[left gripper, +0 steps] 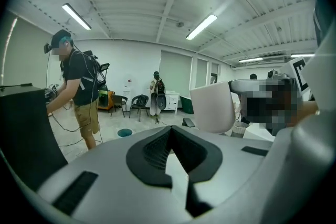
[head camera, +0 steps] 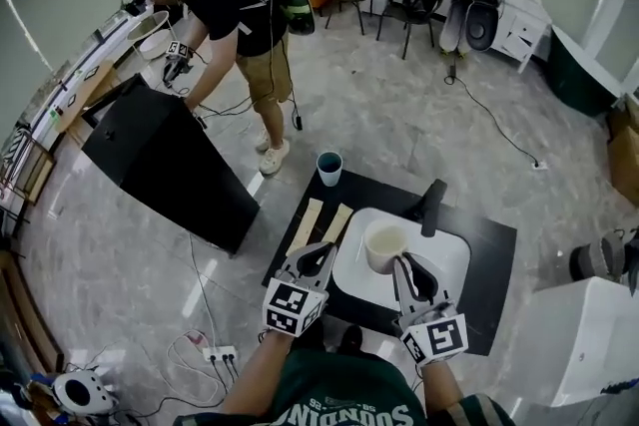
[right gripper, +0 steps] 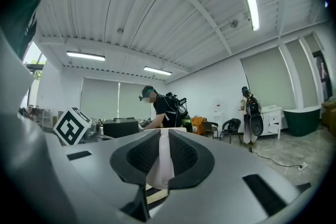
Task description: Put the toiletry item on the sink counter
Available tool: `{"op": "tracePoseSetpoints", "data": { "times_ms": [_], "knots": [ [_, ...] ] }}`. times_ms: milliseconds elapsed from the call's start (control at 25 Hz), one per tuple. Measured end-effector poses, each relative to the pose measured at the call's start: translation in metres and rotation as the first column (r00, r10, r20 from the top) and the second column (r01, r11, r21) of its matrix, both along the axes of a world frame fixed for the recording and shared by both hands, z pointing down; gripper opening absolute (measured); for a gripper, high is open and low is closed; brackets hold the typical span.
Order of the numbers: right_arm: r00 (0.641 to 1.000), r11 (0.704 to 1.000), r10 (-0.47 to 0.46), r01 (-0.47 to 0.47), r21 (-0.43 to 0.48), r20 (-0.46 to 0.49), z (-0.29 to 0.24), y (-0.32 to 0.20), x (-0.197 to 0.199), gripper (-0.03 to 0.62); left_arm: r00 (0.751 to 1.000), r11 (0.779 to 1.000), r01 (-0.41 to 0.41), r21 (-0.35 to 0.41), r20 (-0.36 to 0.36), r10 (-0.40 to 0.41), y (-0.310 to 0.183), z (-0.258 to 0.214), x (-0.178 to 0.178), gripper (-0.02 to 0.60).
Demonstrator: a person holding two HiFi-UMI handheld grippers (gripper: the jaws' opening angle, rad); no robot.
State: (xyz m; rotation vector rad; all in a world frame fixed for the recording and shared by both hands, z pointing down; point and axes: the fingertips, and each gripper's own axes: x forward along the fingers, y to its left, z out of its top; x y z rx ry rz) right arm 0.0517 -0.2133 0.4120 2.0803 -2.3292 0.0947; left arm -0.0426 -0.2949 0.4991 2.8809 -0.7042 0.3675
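Green shirt (head camera: 344,396), white lettering; grey left gripper (head camera: 321,252), right gripper (head camera: 404,264), marker cubes (head camera: 293,306)

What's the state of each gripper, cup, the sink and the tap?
left gripper: jaws together, nothing between them
right gripper: shut on the pale cup's rim
pale cup: upright, over the sink, looks empty
sink: no water visible
tap: not running
blue cup: upright on the floor
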Motion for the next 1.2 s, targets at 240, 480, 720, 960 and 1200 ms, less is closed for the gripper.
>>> {"op": "tracePoseSetpoints", "data": {
  "times_ms": [240,480,720,960,1200],
  "knots": [
    [0.990,0.990,0.143,-0.143,0.008,-0.008,0.014,-0.032,0.030,0.074,0.991,0.991,-0.128,0.022,-0.022,0.129,-0.042,0.017,0.042,0.011],
    [0.966,0.966,0.259,-0.259,0.002,-0.008,0.017,-0.047,0.042,0.075,0.968,0.968,-0.248,0.024,-0.033,0.249,-0.074,0.017,0.068,0.011],
    [0.947,0.947,0.320,-0.320,-0.013,-0.023,0.025,-0.059,0.044,0.075,0.948,0.949,-0.316,0.012,-0.040,0.316,-0.088,0.025,0.080,0.011],
    [0.934,0.933,0.356,-0.357,-0.048,-0.016,0.051,-0.081,0.045,0.074,0.933,0.934,-0.358,-0.001,-0.034,0.358,-0.101,0.038,0.077,0.011],
    [0.923,0.918,0.386,-0.385,-0.100,-0.011,0.083,-0.103,0.051,0.074,0.931,0.930,-0.365,-0.033,-0.016,0.365,-0.117,0.058,0.067,0.011]
  ]
}}
